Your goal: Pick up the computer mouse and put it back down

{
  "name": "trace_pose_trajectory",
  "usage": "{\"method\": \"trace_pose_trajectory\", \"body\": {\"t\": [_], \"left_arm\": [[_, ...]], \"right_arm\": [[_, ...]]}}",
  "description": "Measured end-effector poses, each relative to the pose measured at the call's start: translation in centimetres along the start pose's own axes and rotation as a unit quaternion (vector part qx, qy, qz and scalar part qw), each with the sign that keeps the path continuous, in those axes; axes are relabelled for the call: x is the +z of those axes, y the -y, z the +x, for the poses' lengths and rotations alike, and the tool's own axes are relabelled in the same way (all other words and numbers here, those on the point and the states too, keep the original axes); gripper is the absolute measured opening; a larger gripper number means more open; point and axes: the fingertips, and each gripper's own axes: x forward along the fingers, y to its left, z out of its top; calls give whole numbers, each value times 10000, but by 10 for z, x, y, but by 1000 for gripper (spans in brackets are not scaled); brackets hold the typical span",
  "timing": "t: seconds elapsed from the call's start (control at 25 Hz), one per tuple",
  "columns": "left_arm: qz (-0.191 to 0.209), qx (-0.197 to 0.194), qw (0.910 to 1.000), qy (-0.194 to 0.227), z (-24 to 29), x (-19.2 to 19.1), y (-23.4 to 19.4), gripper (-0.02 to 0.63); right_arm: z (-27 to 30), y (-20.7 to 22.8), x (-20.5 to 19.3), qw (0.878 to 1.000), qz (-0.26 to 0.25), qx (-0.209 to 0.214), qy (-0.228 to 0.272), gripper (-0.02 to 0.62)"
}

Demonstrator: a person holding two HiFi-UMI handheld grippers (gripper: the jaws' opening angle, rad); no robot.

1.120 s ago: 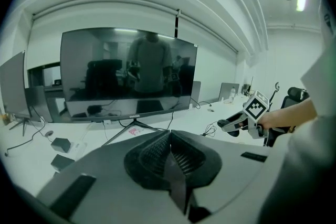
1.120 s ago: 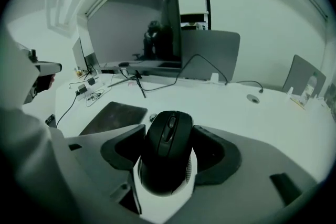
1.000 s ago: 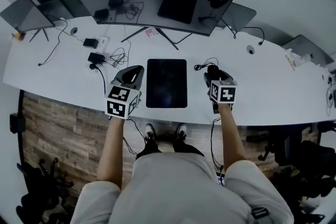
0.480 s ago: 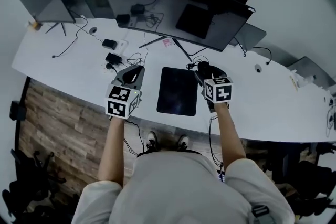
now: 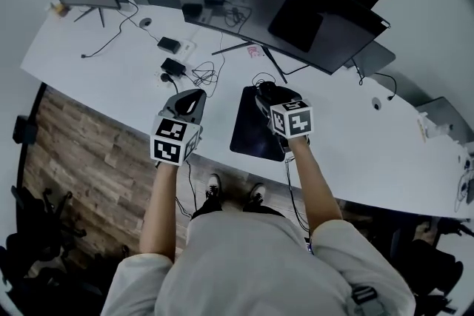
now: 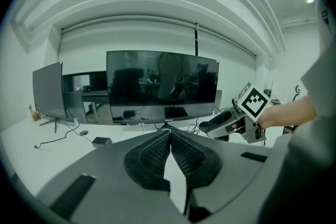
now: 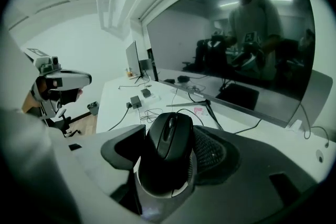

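While the right tongs (image 7: 167,136) clamp the computer mouse (image 7: 169,157) over the white desk (image 5: 111,74), the left tongs (image 6: 170,150) are closed.

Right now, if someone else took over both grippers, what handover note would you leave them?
Left gripper: jaws together, nothing between them, held to the left of the mouse pad.
Right gripper: shut on the computer mouse, which is lifted clear of the white desk, above the pad's far end.
Done: the pick-up.
Left: lower the mouse back onto the desk, probably onto the pad, then open the right jaws.
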Motion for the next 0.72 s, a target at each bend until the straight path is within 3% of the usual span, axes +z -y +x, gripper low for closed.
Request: {"method": "trace_pose_trajectory", "body": {"t": [0.72], "left_arm": [[-157,-252,9977,-602,25,-55,5,18]], "right_arm": [[34,28,-125,9885,599,-521,-1287,290]]}}
